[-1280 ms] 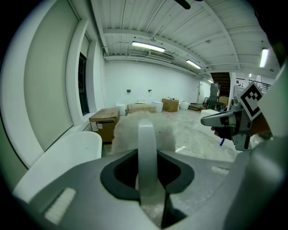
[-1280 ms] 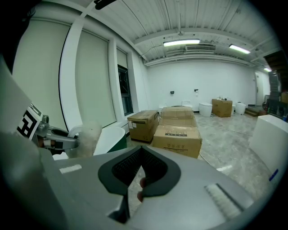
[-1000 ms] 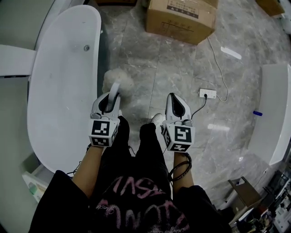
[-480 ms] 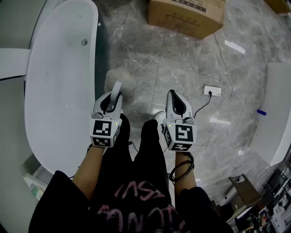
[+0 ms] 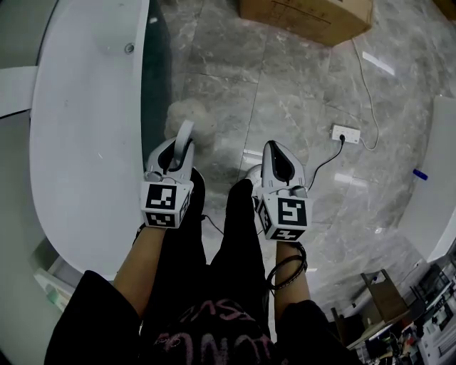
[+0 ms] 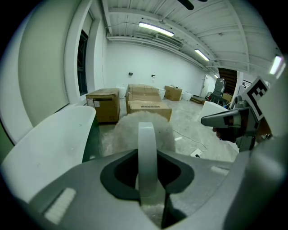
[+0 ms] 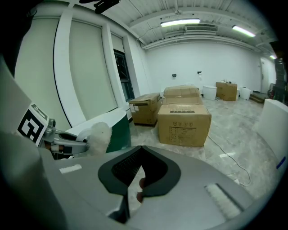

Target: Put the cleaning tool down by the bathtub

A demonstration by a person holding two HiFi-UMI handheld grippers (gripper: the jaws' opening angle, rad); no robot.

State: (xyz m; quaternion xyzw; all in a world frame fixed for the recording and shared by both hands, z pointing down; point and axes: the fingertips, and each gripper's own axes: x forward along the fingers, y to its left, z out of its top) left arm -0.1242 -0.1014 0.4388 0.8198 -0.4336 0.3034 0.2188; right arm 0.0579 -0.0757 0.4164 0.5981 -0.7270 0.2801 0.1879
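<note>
Cleaning tool [image 5: 191,122] first, since it is the thing to be set down: it hangs in the left gripper and is not yet released. We take the rest by size.

The bathtub [image 5: 85,128] fills the left of the head view, its white rim running past our left side. The grey stone floor [image 5: 285,93] lies to its right, with a cardboard box [image 5: 306,14] at the far edge. We stand just beside the tub because, as we judge it, the tool belongs on the floor along it.

The left gripper [image 5: 177,151] is clenched on the tool's white strap handle [image 6: 146,148]. That puts the fluffy head [image 6: 121,130] out ahead of the jaws, over the strip of floor next to the tub's dark side. The right gripper [image 5: 276,151] is pressed closed with nothing in it. We judge it has no part in this step, and it is held level beside the other.

The head view places the tool against the tub but does not tell us its height off the floor. Only the left gripper view shows the strap pinched between the jaws. The right gripper view shows the fluffy head from the side, against the tub's green panel.
</note>
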